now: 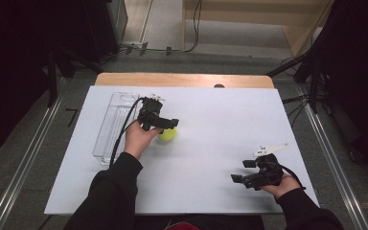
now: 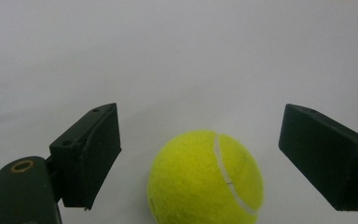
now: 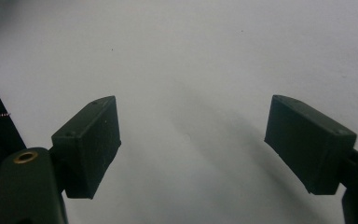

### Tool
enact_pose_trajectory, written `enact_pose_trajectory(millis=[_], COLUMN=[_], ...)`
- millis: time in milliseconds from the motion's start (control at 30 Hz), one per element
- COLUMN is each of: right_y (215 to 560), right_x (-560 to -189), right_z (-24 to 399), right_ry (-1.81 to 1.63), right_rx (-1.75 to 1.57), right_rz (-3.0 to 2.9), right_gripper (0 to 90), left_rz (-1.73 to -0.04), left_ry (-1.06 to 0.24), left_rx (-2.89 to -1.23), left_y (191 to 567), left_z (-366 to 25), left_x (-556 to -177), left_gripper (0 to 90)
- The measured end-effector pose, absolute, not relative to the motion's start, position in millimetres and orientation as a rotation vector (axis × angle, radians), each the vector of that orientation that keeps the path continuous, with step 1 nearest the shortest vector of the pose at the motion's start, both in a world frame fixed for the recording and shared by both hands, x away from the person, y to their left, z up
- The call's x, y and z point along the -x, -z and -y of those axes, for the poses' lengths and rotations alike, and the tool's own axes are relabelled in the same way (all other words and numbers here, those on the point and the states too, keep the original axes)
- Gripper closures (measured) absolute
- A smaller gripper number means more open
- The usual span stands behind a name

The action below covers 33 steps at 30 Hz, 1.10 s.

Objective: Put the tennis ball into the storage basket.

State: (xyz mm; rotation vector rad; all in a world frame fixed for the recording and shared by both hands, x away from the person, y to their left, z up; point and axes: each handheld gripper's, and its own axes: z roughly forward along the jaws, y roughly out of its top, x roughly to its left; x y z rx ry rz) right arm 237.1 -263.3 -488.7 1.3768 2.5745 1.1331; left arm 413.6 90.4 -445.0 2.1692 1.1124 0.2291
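Note:
A yellow tennis ball [image 1: 168, 134] lies on the white table top [image 1: 211, 115], left of the middle. My left gripper [image 1: 170, 125] hovers right over it, its jaws open and standing apart from the ball on both sides. In the left gripper view the ball [image 2: 206, 179] sits low between the two black pads [image 2: 91, 156], with white table showing on either side of it. At the near right my right gripper [image 1: 239, 178] rests in the hand, open, with nothing between its pads [image 3: 91, 147].
A clear plastic tray [image 1: 115, 122] lies lengthwise along the left part of the table, just left of my left hand. The wooden table edge [image 1: 182, 79] shows at the back. Dark stands and cables ring the table on the floor.

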Motion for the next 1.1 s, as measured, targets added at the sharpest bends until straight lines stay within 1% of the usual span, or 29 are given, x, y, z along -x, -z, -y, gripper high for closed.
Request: enact_pose_trajectory(millis=[1100], right_y=[488.7], right_x=[-236.9], right_z=[262.5], right_ry=[-1.128], right_rx=[-1.372], right_rz=[-2.580], right_gripper=[16.0], left_rz=[-1.129], left_ry=[-0.175], left_rx=[-2.188], left_y=[472.7], left_z=[-86.2], left_x=[-408.3], left_gripper=[13.1])
